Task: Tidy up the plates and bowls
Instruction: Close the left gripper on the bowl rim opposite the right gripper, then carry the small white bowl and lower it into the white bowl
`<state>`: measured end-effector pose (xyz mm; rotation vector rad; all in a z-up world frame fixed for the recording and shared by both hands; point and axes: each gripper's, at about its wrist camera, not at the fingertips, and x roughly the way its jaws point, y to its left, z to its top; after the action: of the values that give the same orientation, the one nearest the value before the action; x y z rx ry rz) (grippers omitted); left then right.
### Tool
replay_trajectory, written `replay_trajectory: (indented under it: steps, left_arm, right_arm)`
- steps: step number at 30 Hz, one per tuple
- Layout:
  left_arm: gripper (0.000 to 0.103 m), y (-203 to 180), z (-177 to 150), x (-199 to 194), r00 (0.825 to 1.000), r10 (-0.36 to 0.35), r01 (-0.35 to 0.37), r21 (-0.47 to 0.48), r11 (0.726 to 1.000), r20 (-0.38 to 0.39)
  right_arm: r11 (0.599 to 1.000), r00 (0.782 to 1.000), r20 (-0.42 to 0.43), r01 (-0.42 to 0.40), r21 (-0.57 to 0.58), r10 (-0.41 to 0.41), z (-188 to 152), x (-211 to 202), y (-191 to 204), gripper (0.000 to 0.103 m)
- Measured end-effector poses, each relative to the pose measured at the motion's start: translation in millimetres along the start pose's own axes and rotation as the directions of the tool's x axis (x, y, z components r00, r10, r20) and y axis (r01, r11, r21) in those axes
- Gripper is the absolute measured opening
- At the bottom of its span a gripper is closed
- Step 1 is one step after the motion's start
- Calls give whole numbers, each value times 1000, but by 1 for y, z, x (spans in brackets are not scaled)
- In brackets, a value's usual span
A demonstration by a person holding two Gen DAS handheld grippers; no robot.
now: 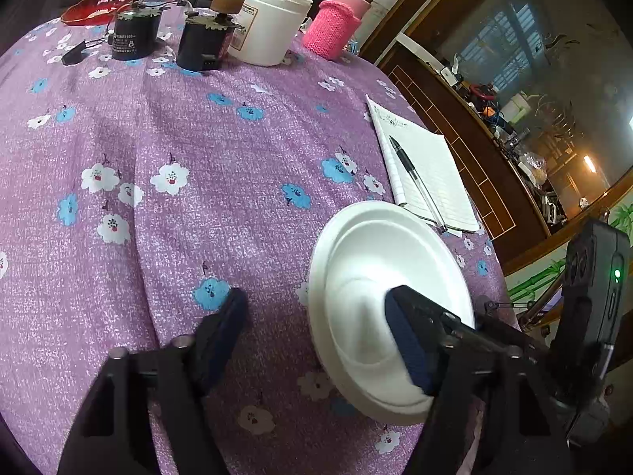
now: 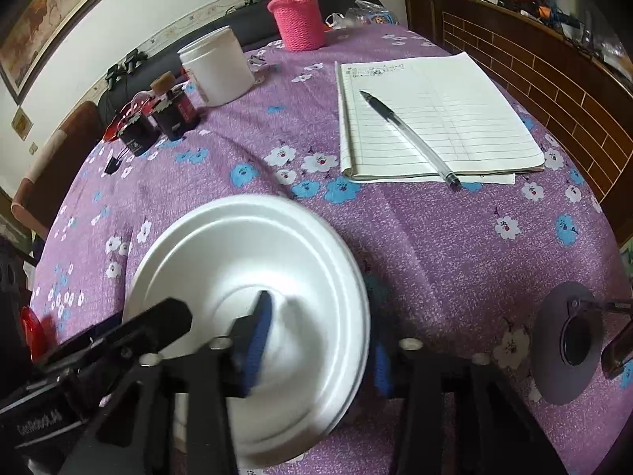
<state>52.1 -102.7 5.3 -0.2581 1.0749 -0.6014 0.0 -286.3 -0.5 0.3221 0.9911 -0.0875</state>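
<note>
**A:** What are the jaws doing?

**B:** The right gripper [image 2: 316, 336] straddles the near rim of the white foam bowl [image 2: 253, 277]: one blue pad lies inside the dish, the other is just outside the rim. Whether they are pinching yet, I cannot tell. The left gripper [image 1: 316, 332] is spread wide and holds nothing; its right finger overlaps the bowl in that view, but contact is unclear.

**B:** The bowl sits on the purple tablecloth [image 2: 455, 257], right at the fingertips of both.

**A:** How should it handle?

**B:** I'd judge it very light, a little flexible, easily dented. The rim is the natural hold, with a gentle squeeze; it may tip when lifted from one edge.

**A:** Anything in the way?

**B:** Beyond the right jaws, a notebook [image 2: 435, 118] with a pen [image 2: 407, 134] across it, near the bowl's far side. Farther ahead stand a white jar [image 2: 217, 67], a pink knitted bottle [image 2: 296, 16] and dark small containers [image 2: 174, 111], well apart from the bowl.
</note>
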Motion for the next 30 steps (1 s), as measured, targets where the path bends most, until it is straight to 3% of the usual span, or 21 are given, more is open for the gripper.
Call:
replay_trajectory:
  steps: [1, 2, 3, 17, 24, 30]
  left_arm:
    - [23, 1, 0, 3, 999, -26, 26, -5, 1000, -21]
    - [14, 3, 0, 7, 998, -48, 47, -14, 999, -46]
    - [11, 5, 0, 9, 998, -29, 27, -20, 999, -58]
    - [10, -9, 2, -20, 999, 8, -8, 17, 1000, 42]
    - [10, -18, -22, -75, 989, 54, -62, 55, 997, 141]
    - [10, 5, -49, -133, 973, 105, -108, 1, 994, 205]
  right_arm:
    - [1000, 1000, 2, -4, -4, 4, -1, -1, 1, 24]
    - [1000, 1000, 3, -9, -7, 9, -3, -1, 2, 14]
    - [1000, 1000, 10, -1, -12, 1, -4, -3, 4, 13]
    - [999, 997, 62, -44, -16, 45, -17, -31, 16, 13]
    - [991, 987, 112, -104, -88, 114, -29, -68, 38, 13]
    - [967, 970, 116, -196, -164, 216, -51, -88, 78, 13]
